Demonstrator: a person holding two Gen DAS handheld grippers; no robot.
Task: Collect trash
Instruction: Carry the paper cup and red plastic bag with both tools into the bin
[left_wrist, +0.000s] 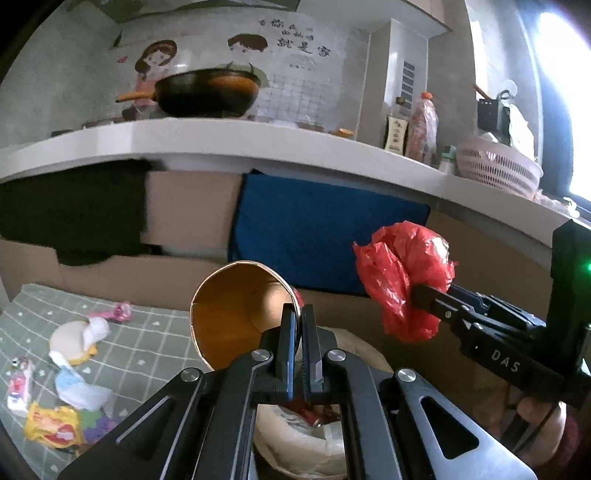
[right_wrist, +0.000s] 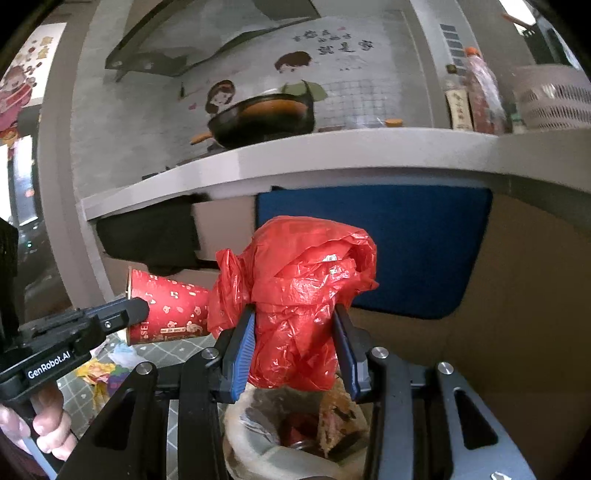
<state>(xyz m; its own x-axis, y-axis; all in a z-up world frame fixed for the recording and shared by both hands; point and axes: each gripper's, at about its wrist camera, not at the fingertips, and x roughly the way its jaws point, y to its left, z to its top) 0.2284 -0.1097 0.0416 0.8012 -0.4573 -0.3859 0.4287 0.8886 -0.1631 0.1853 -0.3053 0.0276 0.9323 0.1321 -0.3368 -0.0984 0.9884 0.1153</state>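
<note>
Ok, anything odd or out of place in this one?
Yes. Litter lies on the checked mat: wrappers, tissue and a pink item. The paper cup, pinched by its rim in the left gripper, lies tipped sideways. The right gripper clamps a crumpled red bag.

Home kitchen: wok (left_wrist: 207, 92) on white counter (left_wrist: 229, 142), sauce bottles (left_wrist: 397, 127), colander (left_wrist: 498, 166)
</note>
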